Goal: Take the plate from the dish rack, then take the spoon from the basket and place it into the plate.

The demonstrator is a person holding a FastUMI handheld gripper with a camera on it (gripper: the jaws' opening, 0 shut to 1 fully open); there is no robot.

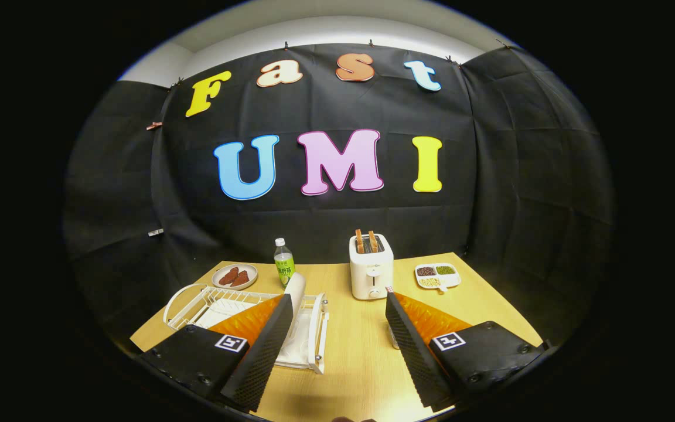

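Observation:
A white wire dish rack [197, 300] stands on the wooden table [349, 357], to the left. A white plate [296, 288] stands upright on edge in it, right at the tip of my left finger, which covers part of the rack. My gripper [338, 298] is open wide above the table, with bare tabletop between the fingers. A small patterned tip [389, 288] pokes up by the right fingertip, and a pale object [394, 340] shows behind that finger. I cannot tell what either one is.
Beyond the fingers a white toaster [371, 274] holds two slices of toast. A green-labelled bottle [283, 265] and a plate of brown food [235, 276] stand behind the rack. A divided dish of beans [437, 276] sits at the far right.

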